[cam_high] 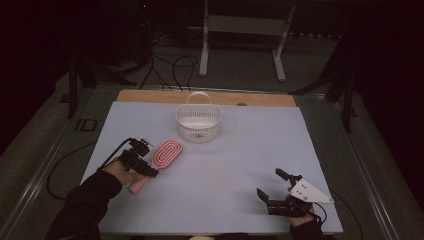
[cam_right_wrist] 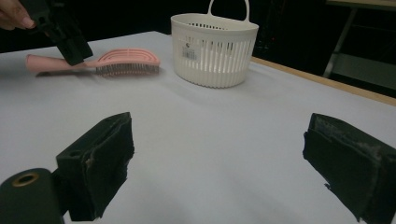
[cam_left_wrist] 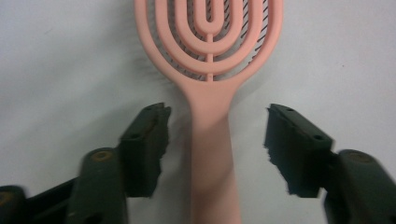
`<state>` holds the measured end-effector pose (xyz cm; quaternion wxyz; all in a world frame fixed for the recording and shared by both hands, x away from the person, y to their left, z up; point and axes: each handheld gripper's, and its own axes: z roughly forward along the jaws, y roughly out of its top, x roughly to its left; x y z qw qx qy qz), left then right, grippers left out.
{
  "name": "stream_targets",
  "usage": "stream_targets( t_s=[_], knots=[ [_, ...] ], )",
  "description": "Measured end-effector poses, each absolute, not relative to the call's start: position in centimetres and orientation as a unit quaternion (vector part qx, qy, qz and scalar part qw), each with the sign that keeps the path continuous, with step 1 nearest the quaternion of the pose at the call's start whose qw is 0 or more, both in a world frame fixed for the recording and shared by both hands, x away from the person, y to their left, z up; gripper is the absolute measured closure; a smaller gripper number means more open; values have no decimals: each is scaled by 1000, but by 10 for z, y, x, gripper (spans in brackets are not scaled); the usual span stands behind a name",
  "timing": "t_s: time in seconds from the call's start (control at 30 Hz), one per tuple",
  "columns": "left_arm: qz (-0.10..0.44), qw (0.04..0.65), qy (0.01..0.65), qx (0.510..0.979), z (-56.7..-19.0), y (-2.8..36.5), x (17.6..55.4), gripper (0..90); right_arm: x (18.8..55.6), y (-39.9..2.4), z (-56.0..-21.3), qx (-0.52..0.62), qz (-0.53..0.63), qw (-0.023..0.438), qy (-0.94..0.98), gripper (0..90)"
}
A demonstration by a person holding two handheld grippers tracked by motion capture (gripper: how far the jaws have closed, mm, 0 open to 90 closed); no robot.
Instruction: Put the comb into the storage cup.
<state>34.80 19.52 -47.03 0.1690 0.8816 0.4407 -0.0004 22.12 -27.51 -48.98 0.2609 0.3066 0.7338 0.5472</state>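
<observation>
High view: the pink hairbrush lies on the pale blue table cover, left of centre, head toward the white basket. The left gripper sits over the brush handle. The right gripper rests near the cover's front right edge, with open cover between it and the basket.

Left gripper view: the brush handle runs between the jaws, which stand apart with a gap on each side, neither pad touching.

Right gripper view: jaws wide apart over bare cover. The basket carries a small label, its text too small to read.
</observation>
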Motion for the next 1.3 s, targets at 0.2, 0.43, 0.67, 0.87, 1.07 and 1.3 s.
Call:
stream_targets(
  t_s=[0.2, 0.43, 0.67, 0.87, 1.07, 1.3],
  knots=[
    [-3, 156, 444, 882, -473, 194, 351, 452, 221, -275, -490, 308, 547, 261, 734, 82],
    [-10, 139, 441, 886, -479, 192, 353, 512, 221, -275, -490, 308, 548, 260, 733, 82],
    [-16, 128, 441, 888, -482, 189, 356, 560, 221, -275, -490, 307, 547, 260, 734, 82],
    [-21, 115, 436, 892, -485, 184, 358, 623, 221, -275, -490, 307, 548, 260, 733, 82],
    [-21, 110, 438, 892, -486, 183, 360, 687, 221, -276, -490, 308, 547, 260, 733, 82],
    [-18, 105, 433, 895, -488, 182, 359, 700, 221, -275, -490, 308, 548, 260, 734, 82]
  ],
)
